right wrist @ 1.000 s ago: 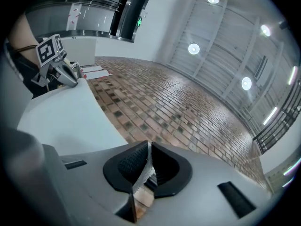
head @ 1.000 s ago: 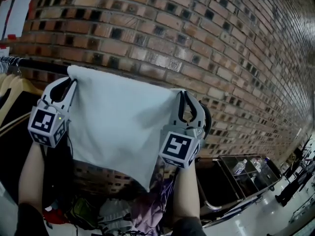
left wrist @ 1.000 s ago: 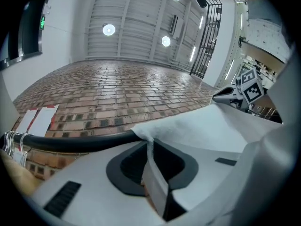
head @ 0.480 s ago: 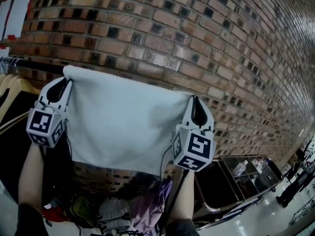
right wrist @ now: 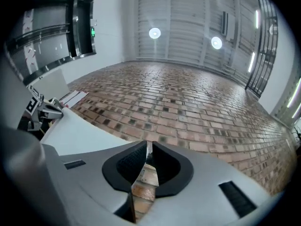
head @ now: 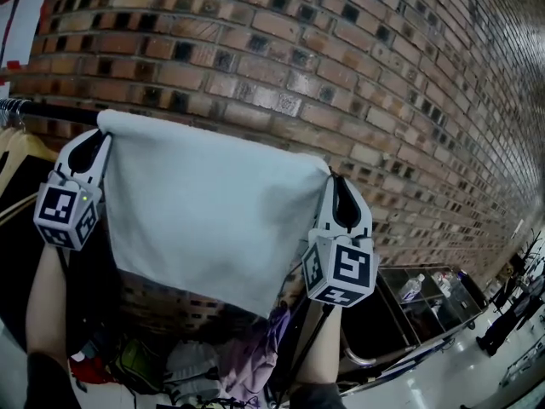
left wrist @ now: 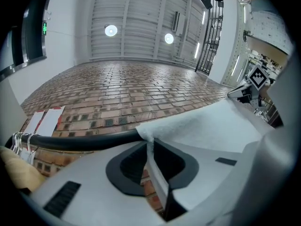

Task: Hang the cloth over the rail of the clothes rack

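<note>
Because the left claw [head: 98, 139] and the right claw [head: 336, 181] are each clamped on an upper corner of the cloth [head: 204, 203], it hangs spread between them. Its top edge is level with the rail [head: 51, 112] at the upper left of the frame. Nearly all of it drops on the near side, so I judge that a release now would let its own weight drag it back off. The left gripper view shows the rail running right under the cloth's edge, which the head view hides. The right gripper view shows only brick wall [right wrist: 188, 112] past its jaws, so I cannot tell whether the rail reaches that corner.
</note>
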